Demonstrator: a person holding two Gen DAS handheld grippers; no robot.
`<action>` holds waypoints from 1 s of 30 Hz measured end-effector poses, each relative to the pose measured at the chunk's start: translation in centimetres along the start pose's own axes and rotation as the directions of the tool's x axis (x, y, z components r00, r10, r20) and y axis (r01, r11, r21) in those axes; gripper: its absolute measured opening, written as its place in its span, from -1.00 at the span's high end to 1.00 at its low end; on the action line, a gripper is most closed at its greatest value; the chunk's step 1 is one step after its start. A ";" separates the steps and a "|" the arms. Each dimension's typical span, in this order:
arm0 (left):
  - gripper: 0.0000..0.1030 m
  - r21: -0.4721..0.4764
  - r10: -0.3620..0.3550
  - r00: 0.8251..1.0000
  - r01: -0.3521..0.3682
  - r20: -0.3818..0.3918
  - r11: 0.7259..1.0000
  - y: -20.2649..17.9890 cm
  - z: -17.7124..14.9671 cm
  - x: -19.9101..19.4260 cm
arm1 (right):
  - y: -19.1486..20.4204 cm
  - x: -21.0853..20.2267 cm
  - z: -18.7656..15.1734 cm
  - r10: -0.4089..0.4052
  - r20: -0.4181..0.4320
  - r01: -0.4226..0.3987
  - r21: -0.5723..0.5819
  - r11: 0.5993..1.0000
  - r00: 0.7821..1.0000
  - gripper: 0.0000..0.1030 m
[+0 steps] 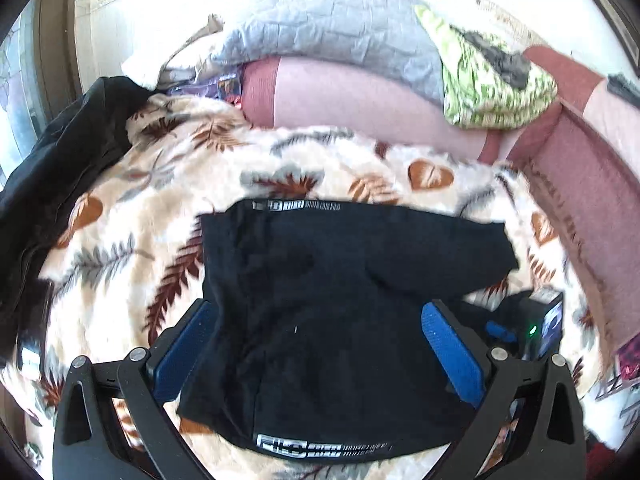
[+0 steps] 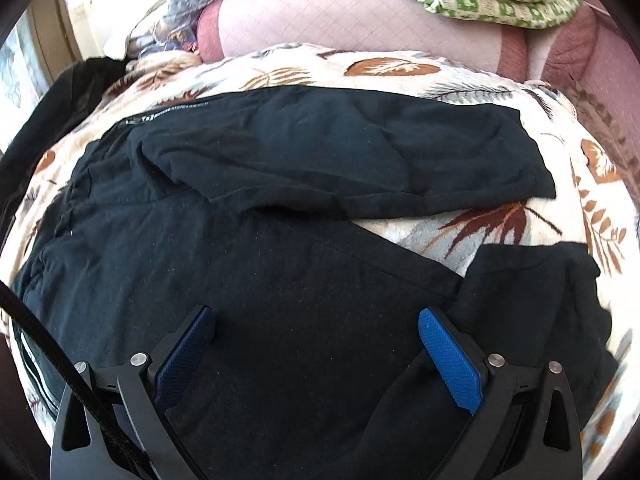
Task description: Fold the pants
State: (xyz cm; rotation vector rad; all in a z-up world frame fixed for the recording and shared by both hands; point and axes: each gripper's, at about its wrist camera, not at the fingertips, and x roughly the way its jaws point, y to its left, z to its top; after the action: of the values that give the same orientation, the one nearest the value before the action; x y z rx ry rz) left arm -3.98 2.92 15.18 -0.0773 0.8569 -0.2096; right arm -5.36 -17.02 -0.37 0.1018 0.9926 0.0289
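The black pants (image 1: 320, 300) lie on a leaf-print blanket (image 1: 160, 200), with a printed waistband (image 1: 320, 449) at the near edge. My left gripper (image 1: 316, 324) is open, its blue pads wide apart over the waist end, holding nothing. In the right wrist view the pants (image 2: 260, 240) spread across the blanket (image 2: 500, 224) with both legs pointing right; the far leg (image 2: 360, 152) lies flat and the near leg's end (image 2: 540, 280) is bunched. My right gripper (image 2: 316, 328) is open over the near leg, empty. The right gripper body (image 1: 548, 328) shows in the left wrist view.
A pink sofa back (image 1: 360, 96) runs behind, carrying a grey quilted cover (image 1: 340, 32) and a green patterned cloth (image 1: 492, 80). A dark garment (image 1: 52, 168) lies heaped at the left edge. The sofa arm (image 1: 580, 184) rises on the right.
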 end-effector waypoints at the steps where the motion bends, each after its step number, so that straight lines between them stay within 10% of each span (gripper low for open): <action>1: -1.00 -0.005 -0.027 1.000 0.027 -0.004 1.000 0.3 0.8 0.1 | 0.0 0.1 0.2 0.002 -0.018 -0.002 -0.014 1.000 1.000 -1.00; 14: -1.00 0.114 -0.095 0.987 0.111 -0.132 0.987 1.9 9.2 11.0 | -5.1 -6.0 8.1 -0.057 0.093 0.074 -0.196 0.978 0.994 -0.75; 17: -0.97 0.092 -0.181 0.958 0.205 -0.224 0.974 2.2 10.4 16.3 | -8.0 -4.4 11.6 -0.048 0.109 0.069 -0.196 0.978 0.993 -0.75; 21: -0.42 0.085 -0.216 0.926 0.254 -0.309 0.964 2.4 10.8 21.6 | -12.2 -0.4 16.1 0.039 0.059 -0.035 -0.079 0.996 0.997 -0.75; 30: -0.41 0.215 -0.185 0.903 0.284 -0.387 0.935 2.2 12.1 28.0 | -12.7 7.3 19.7 0.152 -0.052 -0.156 -0.104 0.982 0.987 -0.75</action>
State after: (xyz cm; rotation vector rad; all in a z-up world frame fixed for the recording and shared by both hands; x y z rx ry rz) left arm 23.30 -1.12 1.99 0.1150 1.1800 -0.5816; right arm 14.79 -30.56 2.99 0.0793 1.0233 0.2273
